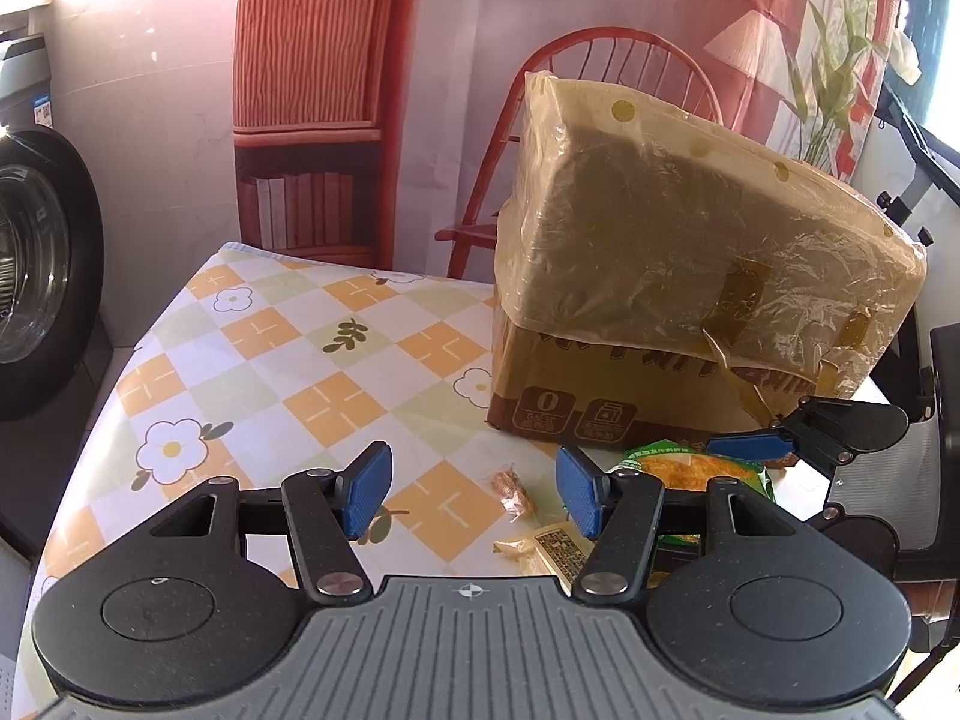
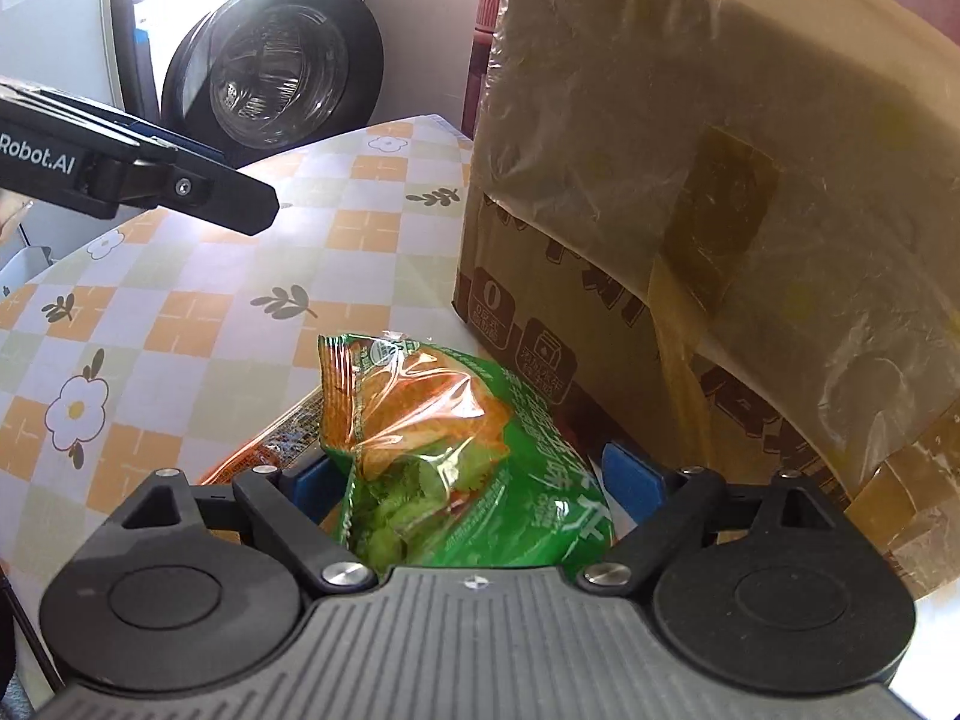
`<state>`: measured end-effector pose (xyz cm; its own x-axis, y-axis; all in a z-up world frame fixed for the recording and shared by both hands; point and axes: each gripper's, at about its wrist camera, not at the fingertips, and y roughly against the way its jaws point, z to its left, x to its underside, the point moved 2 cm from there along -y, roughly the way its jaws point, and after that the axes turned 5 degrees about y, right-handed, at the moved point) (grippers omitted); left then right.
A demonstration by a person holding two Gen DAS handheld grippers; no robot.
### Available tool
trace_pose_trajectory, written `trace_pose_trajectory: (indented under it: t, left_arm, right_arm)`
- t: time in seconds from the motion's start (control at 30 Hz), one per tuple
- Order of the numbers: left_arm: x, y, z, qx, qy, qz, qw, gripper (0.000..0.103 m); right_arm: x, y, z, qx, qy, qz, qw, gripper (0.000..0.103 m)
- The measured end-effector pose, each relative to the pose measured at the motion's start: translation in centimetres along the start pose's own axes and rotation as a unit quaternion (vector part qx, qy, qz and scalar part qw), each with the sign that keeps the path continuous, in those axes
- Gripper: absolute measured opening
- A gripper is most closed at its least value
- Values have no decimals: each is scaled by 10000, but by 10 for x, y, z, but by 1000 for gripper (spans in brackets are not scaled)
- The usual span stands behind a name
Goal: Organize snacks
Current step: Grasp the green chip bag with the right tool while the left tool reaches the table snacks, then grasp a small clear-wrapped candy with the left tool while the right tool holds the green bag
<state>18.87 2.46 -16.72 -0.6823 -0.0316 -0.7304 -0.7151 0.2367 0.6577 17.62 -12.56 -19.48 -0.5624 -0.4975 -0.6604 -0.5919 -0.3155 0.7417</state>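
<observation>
A green snack bag (image 2: 456, 456) with orange chips showing lies on the checked tablecloth (image 2: 210, 300), partly over an orange packet (image 2: 264, 450). My right gripper (image 2: 474, 477) straddles the bag, blue pads (image 2: 633, 474) on either side and a small gap on the right; it is open. In the left wrist view the same bag (image 1: 690, 471) sits by the box, with the right gripper's blue pad (image 1: 750, 446) over it. My left gripper (image 1: 474, 495) hangs open above the cloth with nothing between its fingers. A small brown sweet (image 1: 513, 489) and a tan packet (image 1: 555, 552) lie just beyond it.
A cardboard box (image 1: 660, 276) with a plastic bag over its top stands on the table, right behind the snacks; it also fills the right wrist view (image 2: 690, 210). A washing machine (image 1: 30, 276) stands left of the table and a red chair (image 1: 600, 60) behind the box.
</observation>
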Motion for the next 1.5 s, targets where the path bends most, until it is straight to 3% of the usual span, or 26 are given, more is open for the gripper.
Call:
trace_pose_trajectory:
  t: [0.13,0.33,0.57,0.77,0.97,1.03,1.3,1.5]
  left_arm:
    - [9,-4,-1,40,25,159,9999,63]
    - [23,-11,-10,197,-12,402,9990,63]
    - [40,-39,-39,407,-75,775,9961,63]
    - [51,-60,-55,219,-197,982,9947,63]
    - [53,-49,-46,136,-218,895,9957,39]
    - [52,-40,-39,167,-176,779,9967,38]
    - [55,-11,-9,-187,-75,472,9987,38]
    - [60,-23,15,-740,5,555,9957,38]
  right_arm:
    - [5,10,-5,-64,-382,-286,9988,72]
    - [24,48,-14,50,-1300,-808,9882,61]
    - [55,81,-20,253,-2044,-1101,9723,60]
    - [65,94,-21,348,-2168,-1194,9682,59]
    - [67,94,-18,342,-2182,-1240,9674,59]
    - [70,95,-18,335,-2212,-1258,9665,59]
    - [73,99,-20,410,-2306,-1314,9633,59]
    - [76,101,-23,518,-2365,-1307,9614,59]
